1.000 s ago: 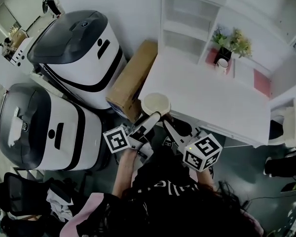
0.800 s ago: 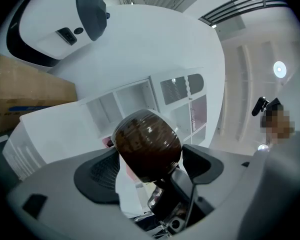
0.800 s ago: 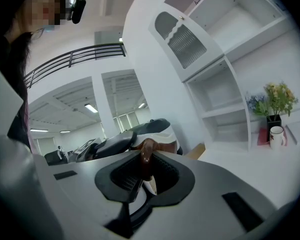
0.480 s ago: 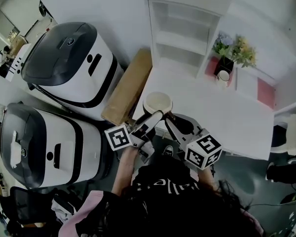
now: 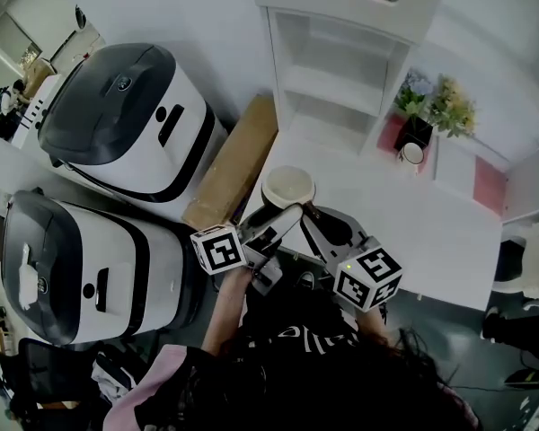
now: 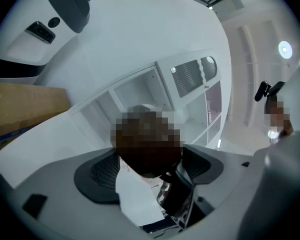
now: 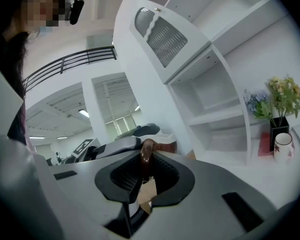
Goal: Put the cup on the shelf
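Note:
A brown cup (image 5: 287,187) with a pale inside hangs over the near left corner of the white table (image 5: 404,214), held between both grippers. My left gripper (image 5: 283,215) is shut on the cup's body; in the left gripper view the jaws close on its dark side, with a white tag hanging below. My right gripper (image 5: 313,215) is shut on the cup's brown handle (image 7: 146,156), pinched between the pads. The white shelf unit (image 5: 337,79) with open compartments stands at the table's far side, and fills the right of the right gripper view.
A small white mug (image 5: 411,153) and a potted plant (image 5: 431,106) stand by the shelf. A cardboard box (image 5: 234,164) leans at the table's left edge. Two large white-and-black machines (image 5: 135,106) stand to the left.
Both grippers have carried the cup forward together, from the table's front edge further over the table toward the shelf. The grip on the cup looks the same.

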The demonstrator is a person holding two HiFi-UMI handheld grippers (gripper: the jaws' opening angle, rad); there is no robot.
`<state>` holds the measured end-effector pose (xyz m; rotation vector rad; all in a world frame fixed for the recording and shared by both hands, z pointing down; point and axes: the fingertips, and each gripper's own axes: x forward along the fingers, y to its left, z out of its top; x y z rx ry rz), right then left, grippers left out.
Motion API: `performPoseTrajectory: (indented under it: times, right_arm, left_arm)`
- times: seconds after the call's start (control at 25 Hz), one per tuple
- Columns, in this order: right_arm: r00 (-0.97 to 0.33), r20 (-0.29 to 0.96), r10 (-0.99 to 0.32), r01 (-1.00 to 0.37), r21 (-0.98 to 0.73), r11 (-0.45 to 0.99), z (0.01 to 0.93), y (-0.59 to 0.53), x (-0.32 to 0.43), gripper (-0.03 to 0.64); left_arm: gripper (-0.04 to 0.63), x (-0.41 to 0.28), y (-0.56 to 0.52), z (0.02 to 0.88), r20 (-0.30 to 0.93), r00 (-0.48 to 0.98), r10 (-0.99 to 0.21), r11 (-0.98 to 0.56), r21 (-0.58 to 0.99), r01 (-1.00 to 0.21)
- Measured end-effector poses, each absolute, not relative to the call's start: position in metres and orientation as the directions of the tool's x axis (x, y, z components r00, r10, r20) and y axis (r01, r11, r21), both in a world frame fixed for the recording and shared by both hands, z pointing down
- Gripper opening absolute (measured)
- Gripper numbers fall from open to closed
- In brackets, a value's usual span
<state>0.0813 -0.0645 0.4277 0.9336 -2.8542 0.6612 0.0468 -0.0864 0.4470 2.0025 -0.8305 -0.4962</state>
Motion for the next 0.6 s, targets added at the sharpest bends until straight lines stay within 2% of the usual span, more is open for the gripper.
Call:
performPoseTrajectory:
  times: [0.24,0.6]
  right_arm:
    - [-0.793,0.162,-0.587,-0.6,-0.374,0.708,0.415,-0.083,0.087,0.078]
    - [-0.71,0.104,-0.696,-0.667,-0.414,0.619,0.397,-0.115,0.097,0.078]
  left_arm:
    - [0.388,0.051,-0.106,0.435,-0.067,0.7,-0.711,-0.415,0.844,-0.34]
    - [0.388,0.058,-0.139,0.417,-0.122,0.76,-0.638,-0.504,0.813,-0.292]
